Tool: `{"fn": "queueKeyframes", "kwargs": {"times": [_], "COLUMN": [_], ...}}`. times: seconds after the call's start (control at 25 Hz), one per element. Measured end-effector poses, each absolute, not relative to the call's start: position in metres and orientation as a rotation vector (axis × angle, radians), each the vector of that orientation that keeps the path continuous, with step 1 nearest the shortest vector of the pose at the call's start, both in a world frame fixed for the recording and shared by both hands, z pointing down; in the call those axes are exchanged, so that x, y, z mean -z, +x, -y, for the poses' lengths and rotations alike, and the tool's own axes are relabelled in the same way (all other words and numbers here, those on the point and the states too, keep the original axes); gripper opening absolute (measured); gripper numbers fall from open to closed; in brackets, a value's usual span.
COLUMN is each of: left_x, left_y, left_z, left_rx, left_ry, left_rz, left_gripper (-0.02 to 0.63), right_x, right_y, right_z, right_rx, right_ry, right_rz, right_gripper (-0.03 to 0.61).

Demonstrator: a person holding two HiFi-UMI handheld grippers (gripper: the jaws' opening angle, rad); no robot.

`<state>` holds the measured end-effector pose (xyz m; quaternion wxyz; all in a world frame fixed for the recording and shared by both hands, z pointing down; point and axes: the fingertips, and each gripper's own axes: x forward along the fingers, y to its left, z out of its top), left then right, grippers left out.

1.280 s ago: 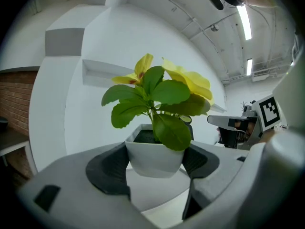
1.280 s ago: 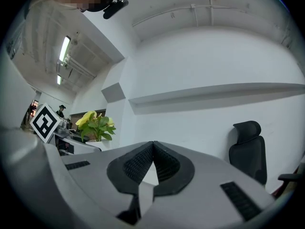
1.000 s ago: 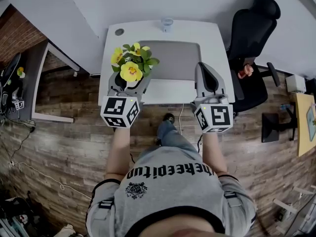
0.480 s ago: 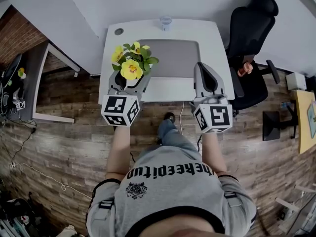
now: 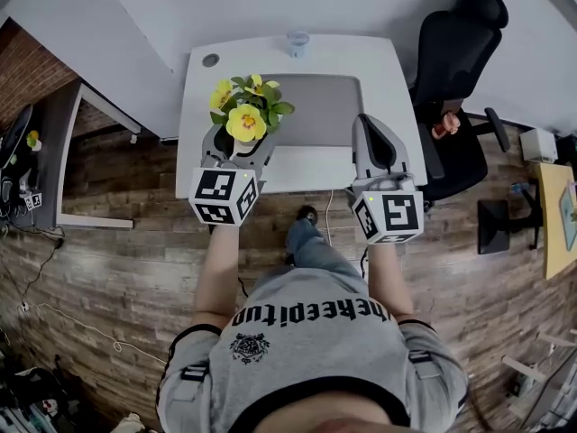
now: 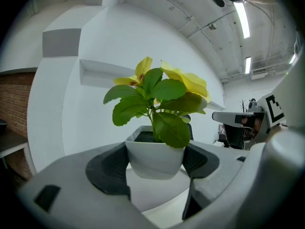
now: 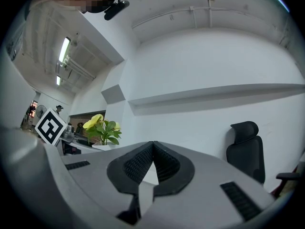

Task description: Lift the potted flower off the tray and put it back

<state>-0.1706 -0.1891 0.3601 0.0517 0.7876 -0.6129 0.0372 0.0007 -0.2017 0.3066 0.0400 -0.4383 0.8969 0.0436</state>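
Observation:
The potted flower (image 5: 245, 113), with yellow blooms and green leaves in a white pot (image 6: 155, 154), is clamped between the jaws of my left gripper (image 5: 239, 144). The pot's bottom hangs free above the white surface below. It sits over the left edge of the grey tray (image 5: 320, 106). In the left gripper view, the left gripper (image 6: 155, 165) has one dark pad pressed on each side of the pot. My right gripper (image 5: 369, 124) is at the tray's right front corner, shut and empty; in its own view the right gripper (image 7: 152, 150) has its pads touching. The flower (image 7: 101, 128) shows off to its left.
The tray lies on a white table (image 5: 389, 70) with a small cup (image 5: 297, 43) at its back edge and a round grommet (image 5: 210, 59) at back left. A black office chair (image 5: 462, 61) stands to the right. A side desk (image 5: 68, 152) is on the left.
The left gripper and the flower have shifted slightly away from me and to the right. The right gripper has barely moved.

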Motion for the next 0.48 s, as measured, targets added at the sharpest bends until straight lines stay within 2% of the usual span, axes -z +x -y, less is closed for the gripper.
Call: {"fn": "queueKeyframes", "kwargs": {"times": [0.48], "left_x": [-0.391], "left_y": [-0.161], "left_z": [0.228], "left_rx": [-0.165], "left_ry": [2.417], "left_rz": [1.767], "left_gripper": [0.341], "right_x": [-0.331], "right_y": [0.003], "right_z": [0.229], "right_rx": [-0.072], "right_ry": [-1.430], "right_rz": [-2.762], "right_gripper": [0.003]}}
